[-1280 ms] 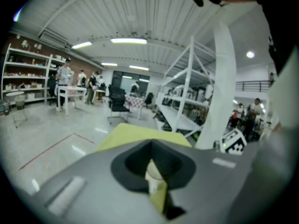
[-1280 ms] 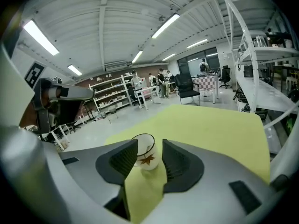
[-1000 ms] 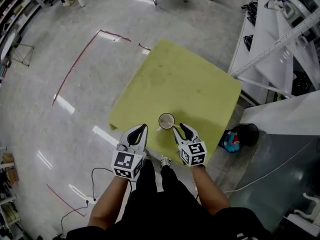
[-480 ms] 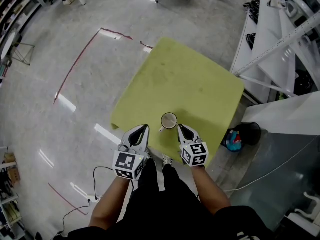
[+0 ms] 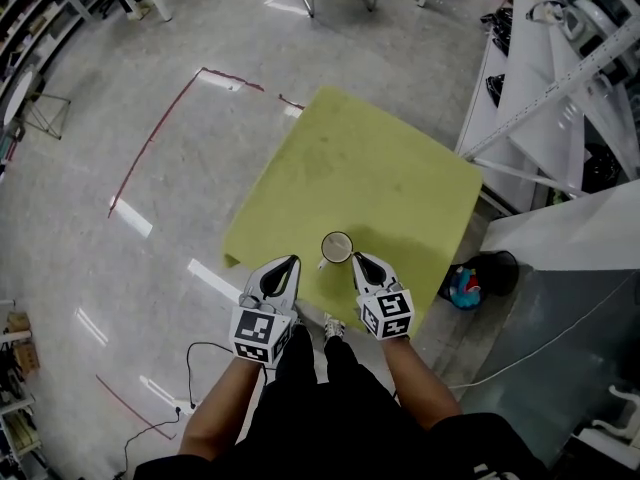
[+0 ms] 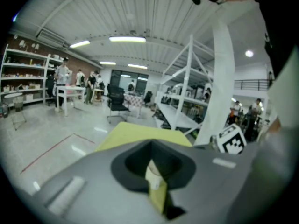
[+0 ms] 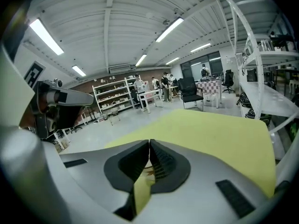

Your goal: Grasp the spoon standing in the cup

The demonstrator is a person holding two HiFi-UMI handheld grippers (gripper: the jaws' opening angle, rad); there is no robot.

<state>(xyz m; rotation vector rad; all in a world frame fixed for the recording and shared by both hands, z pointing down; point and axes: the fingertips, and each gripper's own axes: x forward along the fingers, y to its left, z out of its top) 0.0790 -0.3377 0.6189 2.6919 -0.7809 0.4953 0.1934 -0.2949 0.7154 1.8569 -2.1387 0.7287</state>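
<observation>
The person is standing at the near edge of the table, holding both grippers out over it, with the cup sitting between them near that edge.

The right gripper is leaning in from the cup's right, its tips at the near-right rim, touching it or just beside it; I cannot tell which. Its jaws are just finishing closing, the ribbed pads meeting at the tips. A thin brownish sliver is showing low in the slit between them, and I am not able to say whether that is the spoon's handle or something beyond it.

The left gripper is waiting near the cup's left, clear of it, its jaws drawn together on nothing.

The spoon is too small for me to pick out from above. By the task it is standing in the cup, so its long axis should be running upward out of the mouth, just left of the right gripper's tips. That makes the right hand the nearer one by far, and the grip is turning on whether the upright handle is lying inside those closed pads or just beside them. If they are pinching air at the rim, I am guessing they will need reopening and shifting left over the cup.
</observation>
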